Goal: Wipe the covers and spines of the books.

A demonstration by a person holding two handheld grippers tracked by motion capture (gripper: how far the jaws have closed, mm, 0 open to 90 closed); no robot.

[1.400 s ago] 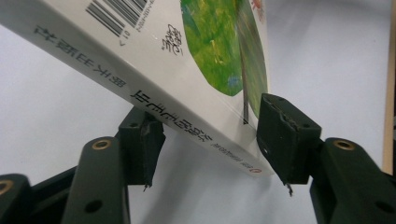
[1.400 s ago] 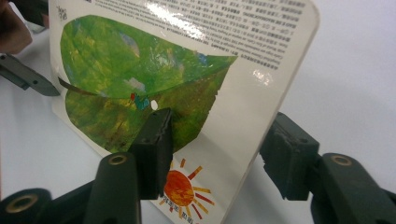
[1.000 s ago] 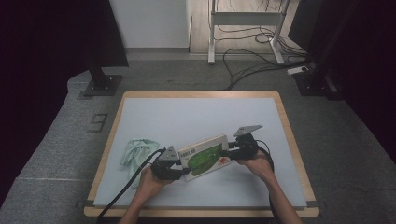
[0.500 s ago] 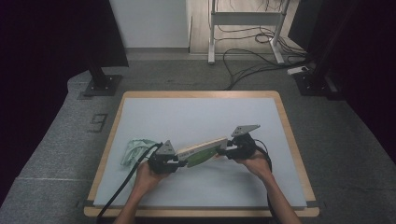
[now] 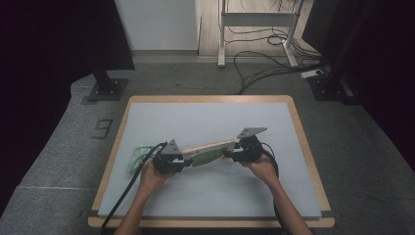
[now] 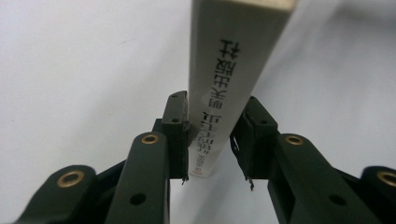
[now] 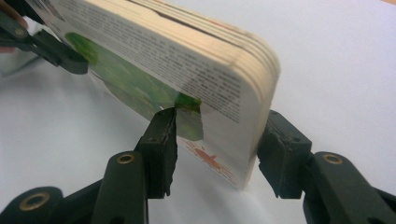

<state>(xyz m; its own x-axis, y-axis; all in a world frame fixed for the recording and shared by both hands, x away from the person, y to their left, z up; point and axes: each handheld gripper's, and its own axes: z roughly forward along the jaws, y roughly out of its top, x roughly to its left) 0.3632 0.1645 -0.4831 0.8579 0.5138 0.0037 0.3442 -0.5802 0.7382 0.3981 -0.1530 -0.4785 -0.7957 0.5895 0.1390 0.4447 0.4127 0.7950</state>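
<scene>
A thick board book (image 5: pixel 208 149) with a green picture on its cover hangs edge-up over the white board, spanning my two grippers. My left gripper (image 5: pixel 182 157) has the spine end (image 6: pixel 233 60) between its jaws. Those jaws have just been opening a little, and both pads still touch the book, which sits slanted in them. My right gripper (image 5: pixel 235 152) is shut on the rounded corner of the other end (image 7: pixel 187 56), one pad on the cover and one on the back. In the right gripper view the left gripper (image 7: pixel 56 46) shows at the far end.
A crumpled clear greenish wrapper (image 5: pixel 139 157) lies on the board just left of my left hand. The white board (image 5: pixel 210 117) has a wooden rim (image 5: pixel 306 147). Beyond it are grey floor mats, stand bases and cables.
The book has turned from showing its cover to nearly edge-on between the grippers. My left hand has shifted slightly right and up with it. The right hand has stayed put.
</scene>
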